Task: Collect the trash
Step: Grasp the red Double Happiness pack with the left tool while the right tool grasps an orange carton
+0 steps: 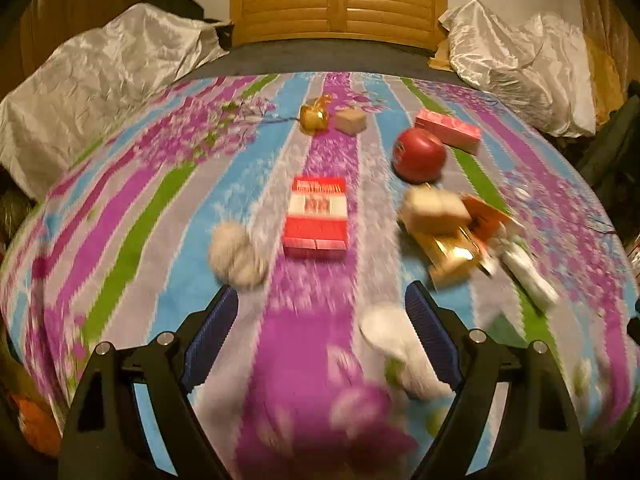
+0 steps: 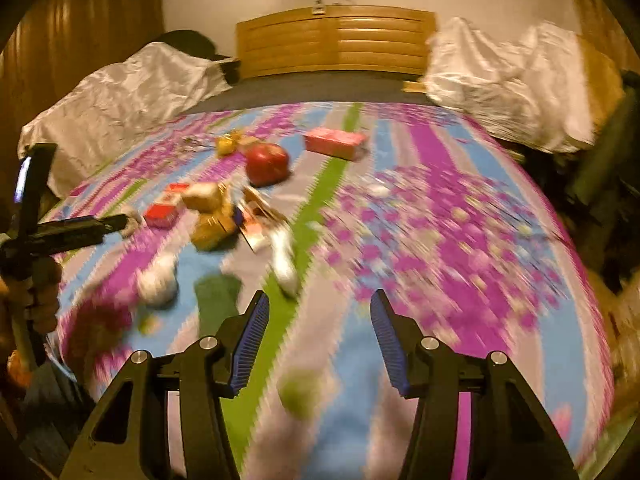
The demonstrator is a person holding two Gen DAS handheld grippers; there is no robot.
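Observation:
Trash lies scattered on a bed with a striped floral sheet. My left gripper hangs open over the sheet with nothing between its pads. A white crumpled paper lies by its right finger, and a tissue ball lies beyond its left finger. Ahead are a red-and-white box, a gold box with a brown lump, a red apple-like ball and a pink box. My right gripper is partly open and empty above the sheet. A green blurred lump lies below its fingers, and a white wrapper just beyond them.
Silver covers are heaped on the left and on the right beside the wooden headboard. A gold wrapper and a small brown box lie far back. A hand holds the other gripper at the left edge. Both views are blurred.

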